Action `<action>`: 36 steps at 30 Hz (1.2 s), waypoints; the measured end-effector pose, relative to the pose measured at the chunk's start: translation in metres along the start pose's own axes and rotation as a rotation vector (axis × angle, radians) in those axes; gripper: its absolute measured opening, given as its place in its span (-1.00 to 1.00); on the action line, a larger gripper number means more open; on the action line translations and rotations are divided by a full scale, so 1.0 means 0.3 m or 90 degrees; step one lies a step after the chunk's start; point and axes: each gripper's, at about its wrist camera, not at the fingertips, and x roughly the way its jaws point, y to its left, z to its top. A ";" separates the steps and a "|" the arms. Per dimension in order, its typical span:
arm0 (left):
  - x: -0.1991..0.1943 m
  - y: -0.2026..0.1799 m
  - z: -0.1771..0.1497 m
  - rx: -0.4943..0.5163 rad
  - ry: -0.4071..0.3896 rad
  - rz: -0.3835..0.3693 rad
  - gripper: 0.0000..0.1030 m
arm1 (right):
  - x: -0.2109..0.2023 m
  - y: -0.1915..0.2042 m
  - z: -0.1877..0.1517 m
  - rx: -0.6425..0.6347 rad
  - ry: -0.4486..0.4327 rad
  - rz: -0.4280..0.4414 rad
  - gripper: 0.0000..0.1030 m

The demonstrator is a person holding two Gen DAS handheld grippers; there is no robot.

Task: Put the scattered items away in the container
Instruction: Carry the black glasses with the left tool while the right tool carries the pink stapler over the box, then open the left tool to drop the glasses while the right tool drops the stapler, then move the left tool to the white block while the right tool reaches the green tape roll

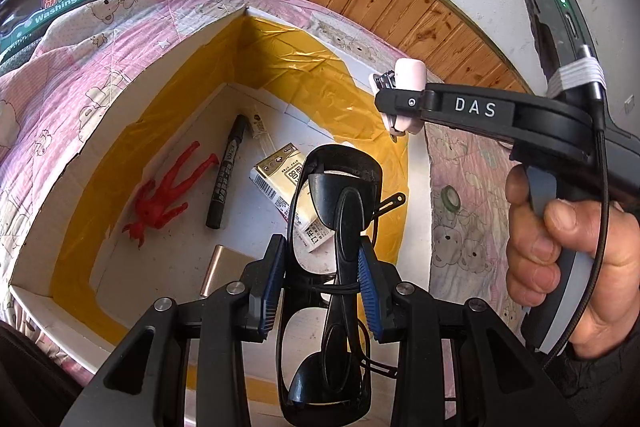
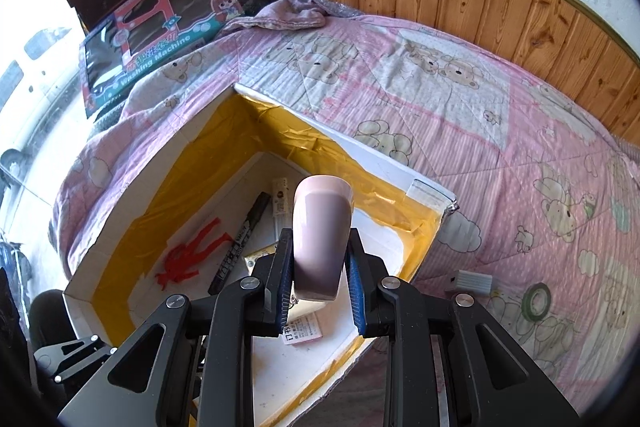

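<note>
Box (image 2: 120,183) beneath sunglasses (image 1: 340,211), pink case (image 2: 320,239).

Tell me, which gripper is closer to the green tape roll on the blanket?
Right. The right gripper hangs over the box's near edge beside the green tape roll; the left gripper sits farther over the box.

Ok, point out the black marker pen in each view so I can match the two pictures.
Left wrist view: the black marker pen lies on the white box floor, left of centre, between the red toy figure and the cream carton.
Right wrist view: the marker lies on the box floor, lower left of centre, just left of the right gripper.
Shared landmark: the red toy figure beside it.
</note>
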 end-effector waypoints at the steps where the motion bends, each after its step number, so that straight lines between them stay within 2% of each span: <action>1: 0.004 0.000 -0.001 0.000 0.003 0.000 -0.30 | 0.010 0.002 0.005 -0.008 0.006 -0.002 -0.51; 12: 0.058 -0.008 0.000 0.007 0.028 0.028 -0.30 | 0.137 0.004 0.038 -0.061 0.086 -0.022 -0.51; 18: 0.094 -0.003 0.006 -0.004 0.045 0.028 -0.30 | 0.199 -0.010 0.047 -0.071 0.116 -0.034 -0.50; 21: 0.114 0.008 0.011 -0.021 0.056 0.026 -0.29 | 0.211 -0.023 0.052 -0.059 0.115 -0.027 -0.45; 23: 0.122 0.024 0.016 -0.045 0.067 0.001 -0.27 | 0.204 -0.027 0.055 -0.052 0.107 -0.023 -0.25; 24: 0.122 0.033 0.019 -0.056 0.072 -0.010 -0.26 | 0.192 -0.029 0.056 -0.048 0.099 -0.025 -0.17; 25: 0.118 0.042 0.022 -0.067 0.073 -0.014 -0.12 | 0.174 -0.035 0.055 -0.039 0.088 -0.023 -0.17; 27: 0.100 0.047 0.022 -0.075 0.064 -0.011 0.04 | 0.111 -0.056 0.051 -0.008 0.052 -0.004 -0.17; 32: 0.018 0.032 0.016 -0.063 0.031 -0.012 0.04 | -0.169 -0.136 -0.047 0.096 -0.108 0.087 -0.18; 33: -0.004 0.016 0.012 -0.050 0.022 -0.007 0.04 | -0.219 -0.144 -0.085 0.105 -0.134 0.105 -0.26; 34: -0.025 -0.004 0.002 -0.034 0.010 -0.001 0.04 | -0.259 -0.145 -0.130 0.111 -0.151 0.121 -0.33; 36: -0.065 -0.047 -0.022 0.003 -0.013 0.018 0.04 | -0.310 -0.142 -0.237 0.117 -0.171 0.145 -0.34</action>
